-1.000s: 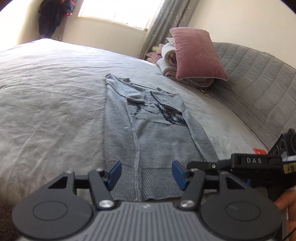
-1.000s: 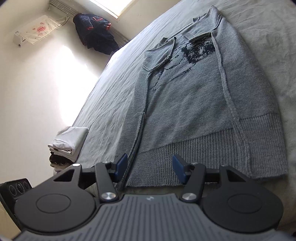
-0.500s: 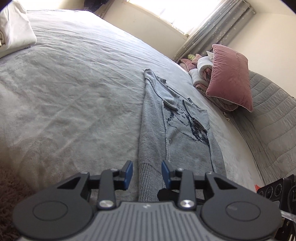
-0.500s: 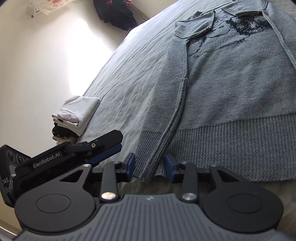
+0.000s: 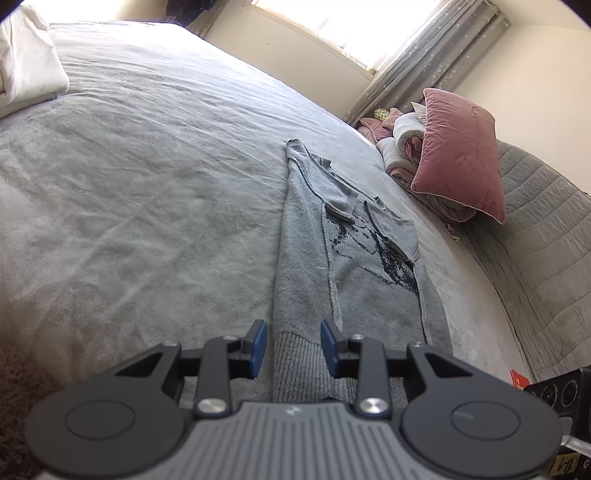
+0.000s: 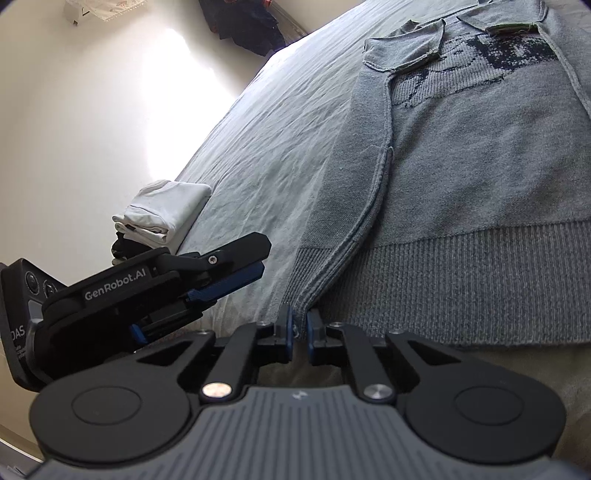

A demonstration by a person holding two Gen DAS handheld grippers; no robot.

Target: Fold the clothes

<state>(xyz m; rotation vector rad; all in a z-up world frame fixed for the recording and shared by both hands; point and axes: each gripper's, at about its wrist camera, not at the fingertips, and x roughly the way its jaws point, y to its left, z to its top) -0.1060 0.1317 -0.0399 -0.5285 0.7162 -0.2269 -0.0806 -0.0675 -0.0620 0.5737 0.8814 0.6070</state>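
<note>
A grey knit sweater point(image 5: 369, 288) with a dark picture on its chest lies flat on the grey bed sheet point(image 5: 147, 184), sleeves folded in, ribbed hem toward me. My left gripper point(image 5: 291, 347) hovers at the hem's left corner. Its blue pads stand apart, and the ribbing lies between them without being pressed. In the right wrist view the sweater point(image 6: 461, 166) fills the right side. My right gripper point(image 6: 298, 328) is shut on the hem's near left corner, where the folded sleeve's cuff ends. The left gripper point(image 6: 258, 258) shows side-on just left of that corner.
A folded white cloth point(image 6: 166, 210) sits on the bed's left edge, dark items under it. At the far right lie a pink pillow point(image 5: 461, 158) and a heap of bedding, beside a grey quilted headboard point(image 5: 535, 258). Dark clothes point(image 6: 243, 22) hang on the far wall.
The right jaws closed from wide apart onto the hem's corner. The left jaws narrowed early on, then held. Both grippers slid left along the hem to its left corner.
</note>
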